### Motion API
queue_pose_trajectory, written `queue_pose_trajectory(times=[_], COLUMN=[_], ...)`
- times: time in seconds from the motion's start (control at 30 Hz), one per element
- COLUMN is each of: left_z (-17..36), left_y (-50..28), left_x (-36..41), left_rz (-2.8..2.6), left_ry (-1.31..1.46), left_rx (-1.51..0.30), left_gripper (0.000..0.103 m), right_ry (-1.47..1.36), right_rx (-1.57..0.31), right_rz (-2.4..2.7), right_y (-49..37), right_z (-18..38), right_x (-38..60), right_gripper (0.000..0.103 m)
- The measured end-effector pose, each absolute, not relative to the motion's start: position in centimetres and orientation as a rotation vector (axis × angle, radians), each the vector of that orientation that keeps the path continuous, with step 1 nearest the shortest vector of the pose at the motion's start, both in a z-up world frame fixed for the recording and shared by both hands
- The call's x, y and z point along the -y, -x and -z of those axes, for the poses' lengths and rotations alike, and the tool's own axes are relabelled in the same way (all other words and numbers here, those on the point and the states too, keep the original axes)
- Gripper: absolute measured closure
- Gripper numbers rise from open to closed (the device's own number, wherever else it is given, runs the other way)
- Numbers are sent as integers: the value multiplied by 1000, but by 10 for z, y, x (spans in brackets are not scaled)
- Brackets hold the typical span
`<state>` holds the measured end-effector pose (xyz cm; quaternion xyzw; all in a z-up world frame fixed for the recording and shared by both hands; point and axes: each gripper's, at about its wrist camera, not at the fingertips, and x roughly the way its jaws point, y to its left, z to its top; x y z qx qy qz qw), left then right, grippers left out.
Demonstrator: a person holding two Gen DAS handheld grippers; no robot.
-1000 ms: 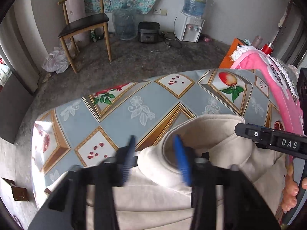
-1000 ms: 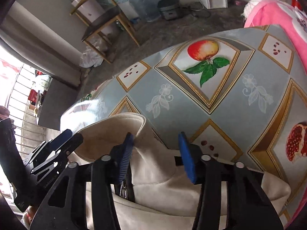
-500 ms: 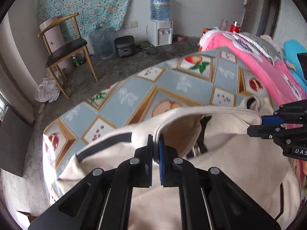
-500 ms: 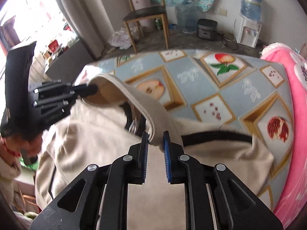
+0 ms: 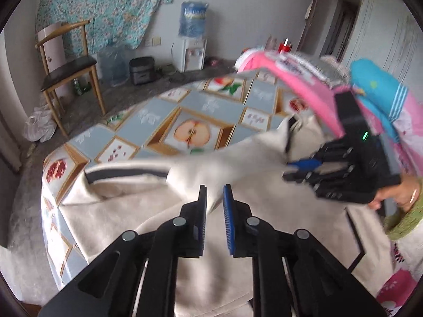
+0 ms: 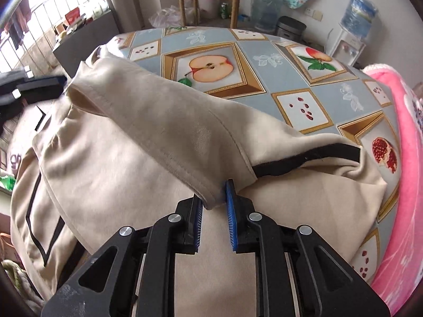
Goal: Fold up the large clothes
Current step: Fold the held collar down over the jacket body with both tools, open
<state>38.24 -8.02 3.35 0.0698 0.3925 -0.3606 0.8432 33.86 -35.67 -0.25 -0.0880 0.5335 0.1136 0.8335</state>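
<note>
Both claws, left (image 5: 213, 206) and right (image 6: 214, 201), were clamped tight half a second ago, now part-open with the cream fleece jacket's collar (image 6: 185, 132) slipping loose onto its body, fold laid.

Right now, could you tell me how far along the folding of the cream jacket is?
Early stage. Done: the cream jacket lies on the fruit-print tablecloth, its collar edge pulled back over the body. In hand: the left gripper and right gripper each have that edge between slightly parted jaws, seemingly letting go. Left: the black-trimmed shoulder and the body remain unfolded.
</note>
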Motion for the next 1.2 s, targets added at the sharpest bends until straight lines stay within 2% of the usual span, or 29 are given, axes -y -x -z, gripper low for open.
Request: queue_pose_trajectory(times=[0.13,0.27,0.33,0.37,0.4,0.47,0.63,0.8,0.93,1.1,1.2], left_z=[-50,-27,-4,5,12,22,30,33,32,6,9], left_y=[-404,-430,-436,-437,-437,-436,-441,-444,-448,-433,-425], left_x=[81,100,106,106,105,97,86,91,95,85,97], left_rz=[729,602,542,521,499,491,484,455,445,543,645], left_ry=[14,31,-11,-27,-38,-32,10,-27,-58,-3,-44], left_rx=[-821,-949,-1023,-1042,-1049,-1046,-1038,-1019,-1004,-882,-922], left_gripper=[90,89,90,90,90,90,89,89,89,90,90], right_ry=[188,119,83,58,36,-19,-207,-276,-221,-169,-142], right_rx=[-1144,-1147,-1142,-1129,-1112,-1069,-1014,-1042,-1139,-1138,-1139], right_rz=[-229,-228,-253,-285,-315,-380,-431,-413,-339,-302,-303], right_y=[-339,-337,-328,-320,-314,-299,-312,-356,-384,-381,-373], right_z=[4,-1,-11,-19,-26,-45,-69,-44,0,9,7], right_x=[357,361,363,365,367,372,377,352,332,325,323], right_gripper=[87,83,79,74,64,57,57,74,80,82,82])
